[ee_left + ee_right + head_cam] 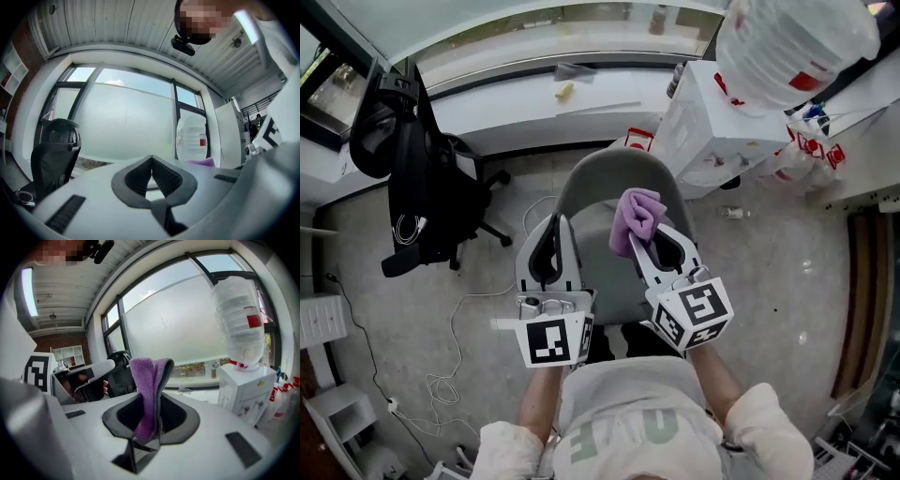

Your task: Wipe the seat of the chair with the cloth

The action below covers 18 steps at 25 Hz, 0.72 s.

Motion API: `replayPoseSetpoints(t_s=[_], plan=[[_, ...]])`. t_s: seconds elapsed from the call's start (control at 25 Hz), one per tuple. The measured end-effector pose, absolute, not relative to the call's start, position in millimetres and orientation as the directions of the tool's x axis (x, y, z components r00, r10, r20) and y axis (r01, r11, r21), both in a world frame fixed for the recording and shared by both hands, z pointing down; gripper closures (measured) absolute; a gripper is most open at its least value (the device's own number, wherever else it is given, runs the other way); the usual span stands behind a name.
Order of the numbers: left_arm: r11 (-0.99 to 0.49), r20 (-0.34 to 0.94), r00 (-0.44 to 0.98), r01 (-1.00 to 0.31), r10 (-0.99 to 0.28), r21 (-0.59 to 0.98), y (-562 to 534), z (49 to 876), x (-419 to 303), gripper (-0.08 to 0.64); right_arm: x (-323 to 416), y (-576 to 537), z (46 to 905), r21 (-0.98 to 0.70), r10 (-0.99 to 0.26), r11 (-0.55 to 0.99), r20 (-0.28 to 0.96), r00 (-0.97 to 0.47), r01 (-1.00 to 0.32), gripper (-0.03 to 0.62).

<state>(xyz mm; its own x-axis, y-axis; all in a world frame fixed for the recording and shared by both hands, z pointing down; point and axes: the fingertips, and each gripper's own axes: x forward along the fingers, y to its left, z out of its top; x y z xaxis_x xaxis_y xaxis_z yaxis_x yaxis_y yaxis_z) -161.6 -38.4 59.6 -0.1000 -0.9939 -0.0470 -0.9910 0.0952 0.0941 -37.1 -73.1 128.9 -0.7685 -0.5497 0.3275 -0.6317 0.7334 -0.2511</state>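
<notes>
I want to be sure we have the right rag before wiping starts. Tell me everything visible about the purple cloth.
The cloth is purple, soft and fuzzy like microfibre, folded into a bunched double layer. The right tongs are shut on its lower part, and its folded end sticks out past their tips. In the head view it shows over the grey chair seat, seemingly held above it rather than touching. The left tongs, shut and empty, are apart from it.
</notes>
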Motion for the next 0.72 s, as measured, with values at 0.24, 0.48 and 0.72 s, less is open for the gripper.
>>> replayPoseSetpoints(t_s=[0.24,0.48,0.72], plan=[[0.175,0.010,-0.175,-0.979,-0.984,0.106,-36.6,155.0,-198.4,0.548,-78.3,-95.6,210.6,-0.369,-0.480,0.722,0.342,-0.808,-0.586,0.499],[0.252,0.106,-0.240,-0.961,-0.965,0.113,-2.1,258.5,-204.7,0.548,-95.8,-71.8,349.9,-0.405,-0.386,0.702,0.475,-0.791,-0.586,0.499],[0.291,0.154,-0.270,-0.947,-0.950,0.135,17.1,334.7,-217.9,0.548,-123.5,-44.0,486.3,-0.398,-0.261,0.712,0.615,-0.744,-0.579,0.500]])
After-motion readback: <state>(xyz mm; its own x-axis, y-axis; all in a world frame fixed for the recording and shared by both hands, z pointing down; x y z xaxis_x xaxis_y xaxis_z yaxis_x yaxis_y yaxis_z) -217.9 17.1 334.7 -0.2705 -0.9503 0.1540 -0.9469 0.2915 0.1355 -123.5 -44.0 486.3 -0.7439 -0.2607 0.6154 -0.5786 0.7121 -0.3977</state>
